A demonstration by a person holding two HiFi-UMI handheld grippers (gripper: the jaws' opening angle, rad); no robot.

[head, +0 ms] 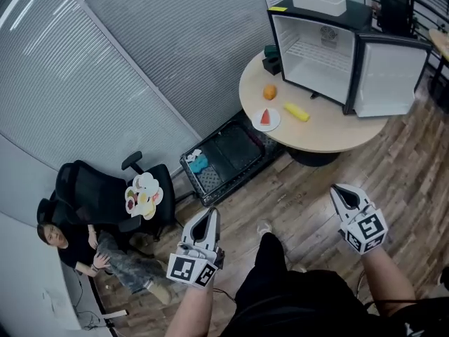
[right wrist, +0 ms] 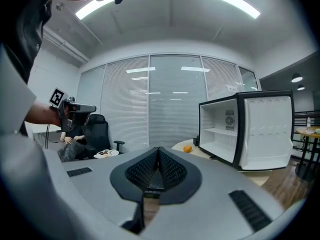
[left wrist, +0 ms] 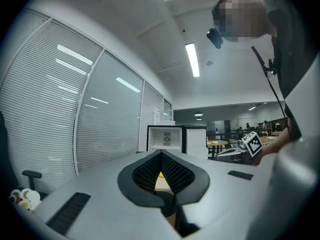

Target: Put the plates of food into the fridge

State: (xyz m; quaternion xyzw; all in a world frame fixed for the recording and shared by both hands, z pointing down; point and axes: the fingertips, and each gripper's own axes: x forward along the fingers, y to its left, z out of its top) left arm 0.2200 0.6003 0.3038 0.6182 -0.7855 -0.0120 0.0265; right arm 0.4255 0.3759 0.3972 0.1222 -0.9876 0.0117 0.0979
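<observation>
Holds the left gripper [head: 212, 213] pressed together tip to tip, pinching nothing. Holds the right gripper [head: 338, 190] likewise closed on empty air. Both well short of the round table [head: 317, 143]. Finds the plate with a watermelon slice [head: 266, 119] at the table's near-left edge, just beside an orange [head: 269, 92], before the open fridge [head: 316, 51] at the far edge. More plates of food [head: 144, 195] on the black chair [head: 91, 188].

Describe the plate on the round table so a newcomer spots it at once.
Find the round table carrying the open mini fridge. Near its edge sits a small white plate holding a red watermelon wedge. The orange and yellow item beside it lie bare on the tabletop.
</observation>
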